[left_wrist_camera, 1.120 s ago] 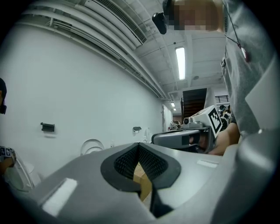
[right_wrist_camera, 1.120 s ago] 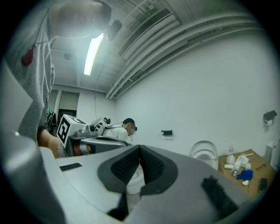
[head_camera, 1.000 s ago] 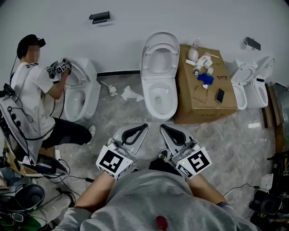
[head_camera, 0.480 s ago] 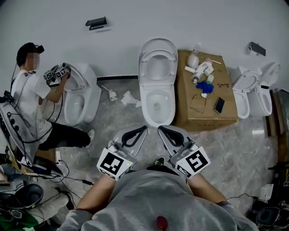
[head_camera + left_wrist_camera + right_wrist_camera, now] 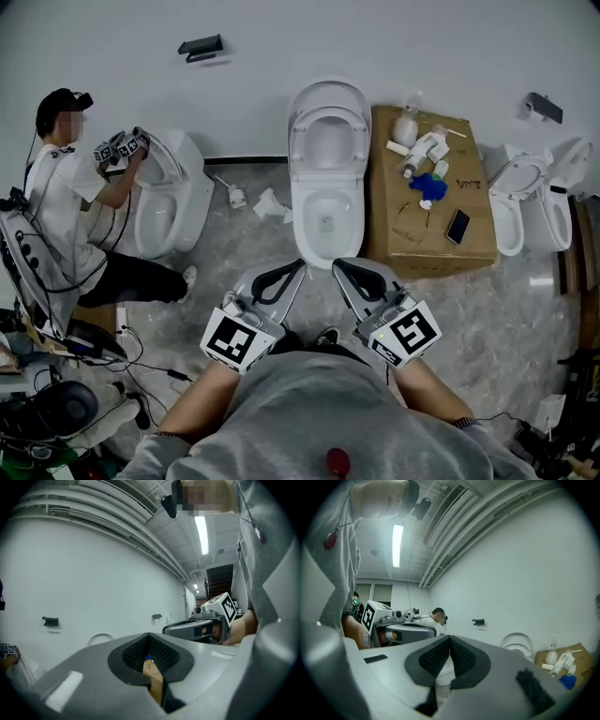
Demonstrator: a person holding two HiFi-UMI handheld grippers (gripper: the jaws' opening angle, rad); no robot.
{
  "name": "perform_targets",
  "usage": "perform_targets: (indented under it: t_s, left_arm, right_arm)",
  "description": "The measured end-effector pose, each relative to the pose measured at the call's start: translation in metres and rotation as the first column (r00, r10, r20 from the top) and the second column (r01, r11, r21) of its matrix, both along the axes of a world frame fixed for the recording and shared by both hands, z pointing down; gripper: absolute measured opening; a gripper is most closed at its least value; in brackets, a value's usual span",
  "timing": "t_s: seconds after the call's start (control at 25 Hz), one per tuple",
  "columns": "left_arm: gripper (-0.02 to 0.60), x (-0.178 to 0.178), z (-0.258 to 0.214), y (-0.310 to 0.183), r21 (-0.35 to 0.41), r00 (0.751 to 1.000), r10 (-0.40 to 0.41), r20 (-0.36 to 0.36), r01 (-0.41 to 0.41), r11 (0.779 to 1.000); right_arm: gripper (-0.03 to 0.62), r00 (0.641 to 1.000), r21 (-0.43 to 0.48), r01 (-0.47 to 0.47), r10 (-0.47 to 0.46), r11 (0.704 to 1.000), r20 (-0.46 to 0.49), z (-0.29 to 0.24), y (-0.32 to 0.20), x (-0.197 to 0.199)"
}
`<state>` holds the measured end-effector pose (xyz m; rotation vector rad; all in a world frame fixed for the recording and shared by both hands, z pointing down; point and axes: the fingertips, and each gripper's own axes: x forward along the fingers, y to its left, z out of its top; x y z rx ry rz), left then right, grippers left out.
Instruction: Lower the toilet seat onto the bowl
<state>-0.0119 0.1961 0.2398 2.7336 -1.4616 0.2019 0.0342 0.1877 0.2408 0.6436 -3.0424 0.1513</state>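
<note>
A white toilet stands against the wall, with its seat (image 5: pixel 328 114) raised upright over the bowl (image 5: pixel 324 217). Both grippers hover side by side above the floor, just short of the bowl's front. My left gripper (image 5: pixel 300 265) is shut with nothing in it, its pads meeting at the tip (image 5: pixel 149 635). My right gripper (image 5: pixel 338 264) is also shut and empty, its tip (image 5: pixel 450 637) pointing towards the wall. The top of the raised seat (image 5: pixel 99 639) shows over the left jaws, and the seat (image 5: pixel 517 643) shows again to the right of the right jaws.
A cardboard box (image 5: pixel 431 225) with bottles, a blue item and a phone sits right of the toilet. Another person (image 5: pixel 66 197) with grippers works at a second toilet (image 5: pixel 169 192) on the left. A third toilet (image 5: pixel 523 202) stands far right. Tissue (image 5: pixel 270 201) lies on the floor, cables at lower left.
The head view has shifted a little, so the toilet sits slightly further left in the picture. Both grippers stay shut and keep their place before the bowl.
</note>
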Motion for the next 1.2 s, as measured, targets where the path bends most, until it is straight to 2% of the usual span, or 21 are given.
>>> perform_targets:
  t_s: [0.12,0.24,0.56,0.76,1.0,1.12,1.2]
  left_arm:
    - [0.008,0.002,0.003,-0.01,0.015,1.0,0.008,-0.001,-0.008,1.0]
    - [0.008,0.004,0.008,-0.021,-0.02,1.0,0.014,-0.02,-0.014,1.0]
    - [0.008,-0.007,0.017,-0.061,-0.029,0.997,0.054,-0.05,-0.055,0.998]
    - [0.008,-0.023,0.02,-0.1,0.0,0.995,0.091,-0.046,-0.091,0.996]
    - [0.008,-0.046,0.028,-0.15,-0.028,0.991,0.126,-0.048,-0.128,0.991]
    - [0.008,-0.056,0.025,-0.176,-0.06,0.988,0.135,-0.076,-0.14,0.988]
    - [0.008,-0.063,0.026,-0.192,-0.041,0.985,0.155,-0.07,-0.159,0.986]
  right_arm:
    - [0.014,1.0,-0.002,-0.002,0.002,1.0,-0.002,0.003,-0.009,0.003]
    - [0.014,1.0,-0.008,-0.014,0.014,1.0,-0.007,0.005,-0.022,0.004]
    - [0.014,0.998,-0.002,-0.051,0.051,0.999,-0.028,0.008,-0.06,-0.009]
    - [0.014,0.996,-0.007,-0.081,0.08,0.997,-0.043,0.011,-0.098,-0.025]
    - [0.014,0.992,-0.014,-0.112,0.111,0.994,-0.054,0.014,-0.145,-0.048]
    - [0.014,0.989,-0.019,-0.134,0.133,0.991,-0.059,0.014,-0.17,-0.059]
    - [0.014,0.987,-0.025,-0.147,0.145,0.989,-0.062,0.015,-0.184,-0.067]
